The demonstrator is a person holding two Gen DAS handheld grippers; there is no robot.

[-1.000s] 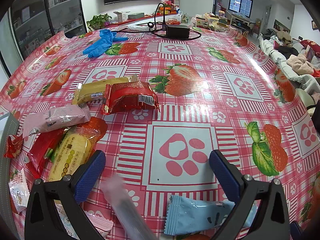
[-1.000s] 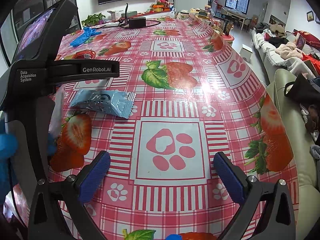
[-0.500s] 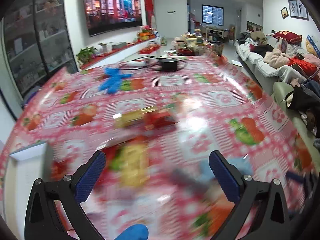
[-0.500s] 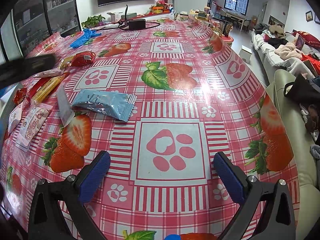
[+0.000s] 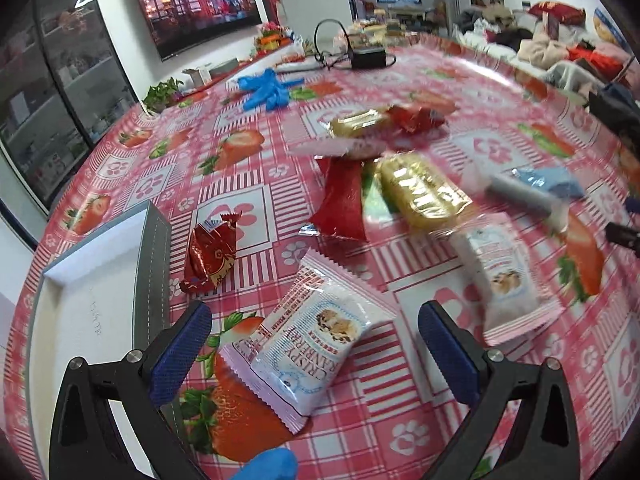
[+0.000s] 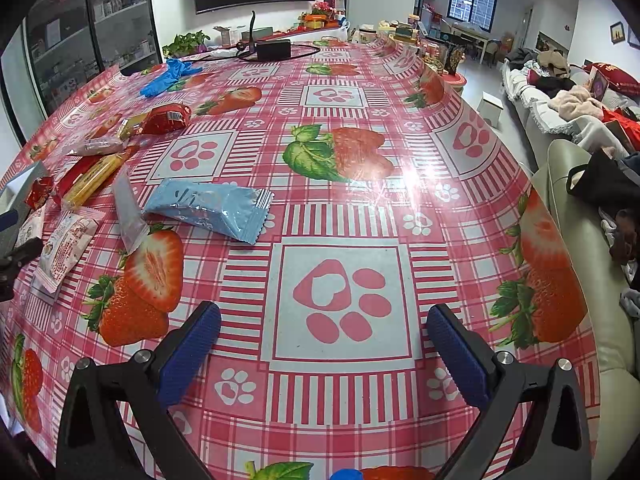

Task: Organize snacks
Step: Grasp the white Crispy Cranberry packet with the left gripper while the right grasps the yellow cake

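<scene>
The left wrist view rides low on the left hand-held gripper (image 5: 314, 350), looking along its two fingers across the table (image 5: 248, 208), close over a white cranberry snack packet (image 5: 316, 344) with a grey box (image 5: 148, 272) at its left edge. The right wrist view sits on the right hand-held gripper (image 6: 324, 346), a little higher, facing the same way toward the television wall. Both views take in the light blue packet (image 6: 208, 208), the blue gloves (image 6: 166, 76) and the black adapter (image 6: 273, 49) far off.
</scene>
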